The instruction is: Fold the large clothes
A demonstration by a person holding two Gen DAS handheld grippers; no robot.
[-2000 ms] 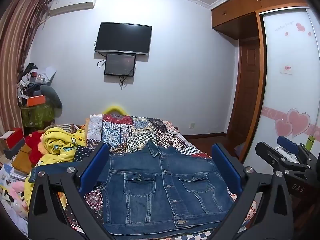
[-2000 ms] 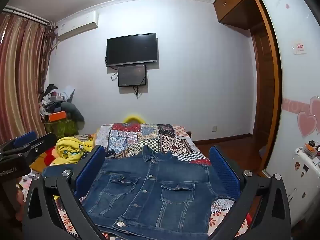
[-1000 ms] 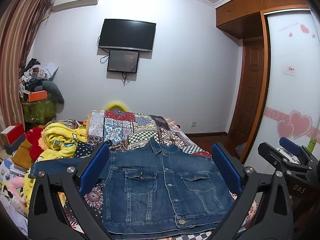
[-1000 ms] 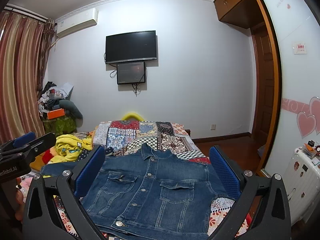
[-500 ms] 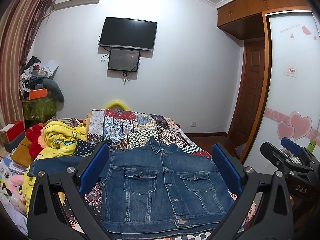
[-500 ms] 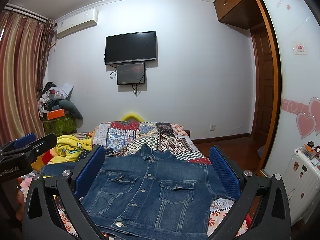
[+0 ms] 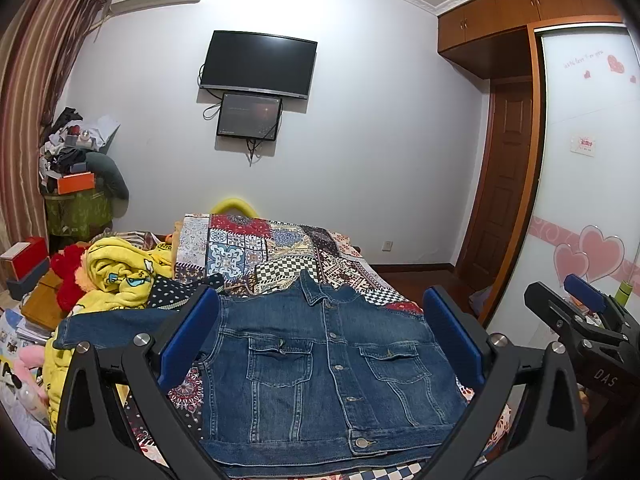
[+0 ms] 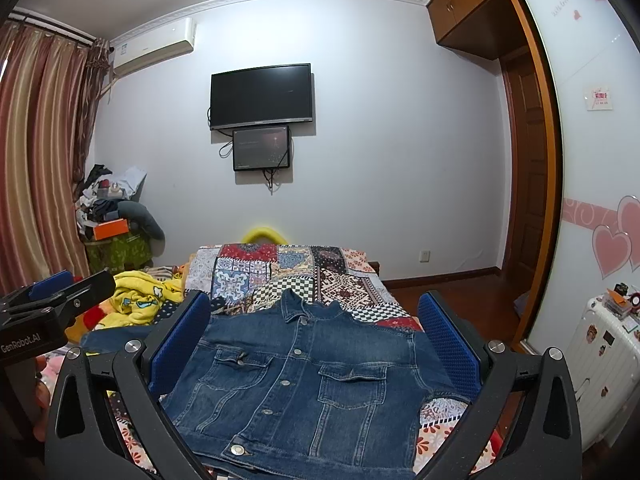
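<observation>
A blue denim jacket [image 7: 328, 364] lies front-up and buttoned on the bed [image 7: 280, 248], straight ahead of and below both grippers, collar pointing away from them and hem nearest. The left gripper [image 7: 320, 340] is spread wide with nothing between its blue pads [image 7: 188, 336], the jacket's body framed in the gap; the right gripper [image 8: 314, 344] is likewise wide apart and holds nothing. One sleeve [image 7: 116, 326] stretches out flat past the left gripper's left finger, and the left wrist view shows most of its length, while the right wrist view catches only a shorter stretch of it. Each camera also sees the other tool: the right gripper appears at the far right edge of the left wrist view, and the left gripper sits at the left edge of the right wrist view. Under the jacket is a patchwork bedspread [image 8: 292, 272], with a yellow blanket [image 7: 120, 272] heaped off to the left. Only the right wrist view shows a white suitcase [image 8: 600, 364] with stickers to the right of the right gripper. On the wall beyond hang a television [image 8: 262, 96] and a smaller screen [image 8: 262, 148].
</observation>
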